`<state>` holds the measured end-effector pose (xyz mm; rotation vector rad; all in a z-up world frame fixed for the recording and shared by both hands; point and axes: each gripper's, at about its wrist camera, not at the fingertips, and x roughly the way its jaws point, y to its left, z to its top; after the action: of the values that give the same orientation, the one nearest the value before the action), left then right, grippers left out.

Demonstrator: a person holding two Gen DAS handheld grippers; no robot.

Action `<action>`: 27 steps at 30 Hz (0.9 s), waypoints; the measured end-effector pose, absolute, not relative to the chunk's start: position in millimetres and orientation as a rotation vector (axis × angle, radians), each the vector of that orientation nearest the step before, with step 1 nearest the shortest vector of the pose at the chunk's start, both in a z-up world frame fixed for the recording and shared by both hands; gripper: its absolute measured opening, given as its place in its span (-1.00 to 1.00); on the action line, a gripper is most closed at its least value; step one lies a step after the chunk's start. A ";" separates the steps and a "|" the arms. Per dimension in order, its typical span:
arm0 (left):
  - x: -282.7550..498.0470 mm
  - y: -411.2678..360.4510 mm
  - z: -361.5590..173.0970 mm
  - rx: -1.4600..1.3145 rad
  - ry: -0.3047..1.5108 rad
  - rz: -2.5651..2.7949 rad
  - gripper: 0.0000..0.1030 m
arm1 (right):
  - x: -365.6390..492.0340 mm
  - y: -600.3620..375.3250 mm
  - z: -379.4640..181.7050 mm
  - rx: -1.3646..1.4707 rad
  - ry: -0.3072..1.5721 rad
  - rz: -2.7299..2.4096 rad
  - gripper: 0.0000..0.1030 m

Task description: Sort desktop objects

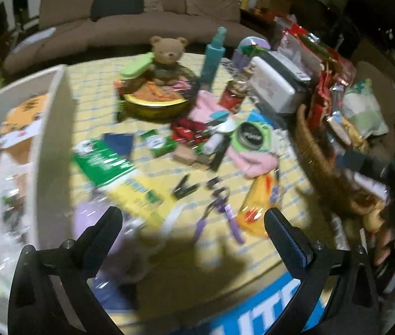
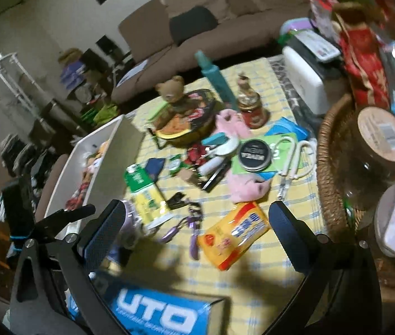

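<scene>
Both grippers hover above a table with a yellow checked cloth (image 1: 91, 95) covered in clutter. My left gripper (image 1: 192, 223) is open and empty, above purple scissors (image 1: 219, 209) and a black binder clip (image 1: 183, 189). My right gripper (image 2: 194, 217) is open and empty, above an orange-yellow packet (image 2: 233, 234) and the purple scissors (image 2: 192, 226). The left gripper also shows at the left of the right wrist view (image 2: 69, 215). A green and yellow pack (image 1: 113, 167), a black round tin (image 1: 249, 136) and a pink cloth (image 1: 253, 162) lie mid-table.
A white bin (image 1: 55, 128) holding toys stands at the left. A wicker basket (image 2: 328, 167) with a jar and snack packets is at the right. A bear figure (image 1: 166, 53), teal bottle (image 1: 211, 58), round gold tin (image 1: 155, 106) and white box (image 1: 273, 89) stand farther back. A blue box (image 2: 158, 315) lies at the near edge.
</scene>
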<state>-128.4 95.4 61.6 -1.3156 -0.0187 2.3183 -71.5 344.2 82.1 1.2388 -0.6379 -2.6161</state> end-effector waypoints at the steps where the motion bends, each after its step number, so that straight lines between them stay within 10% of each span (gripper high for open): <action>1: -135.7 100.1 59.1 -1.320 -0.033 2.301 1.00 | -73.3 345.2 75.9 1.241 -0.620 -2.617 1.00; 4: -164.5 119.8 49.6 -1.333 -0.070 2.263 0.85 | -74.2 347.0 67.4 1.256 -0.549 -2.647 1.00; 6: -181.0 133.3 42.5 -1.366 -0.010 2.297 -0.25 | -73.5 350.0 63.1 1.266 -0.549 -2.652 1.00; 7: -192.8 143.5 36.5 -1.383 0.042 2.314 -0.47 | -72.7 351.9 61.4 1.260 -0.576 -2.636 1.00; 11: -220.7 163.9 28.6 -1.339 0.088 2.341 0.30 | -72.3 353.8 60.2 1.251 -0.565 -2.601 1.00; 17: -248.0 183.9 10.8 -1.350 0.173 2.326 0.29 | -73.8 352.5 50.7 1.287 -0.524 -2.569 1.00; 27: -259.2 203.0 -12.0 -1.361 0.315 2.305 -0.90 | -73.8 357.5 40.2 1.330 -0.523 -2.536 1.00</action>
<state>-259.2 203.0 -12.0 -1.3613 0.3153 2.3048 -73.8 357.5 40.2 1.3304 -0.5229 -2.5364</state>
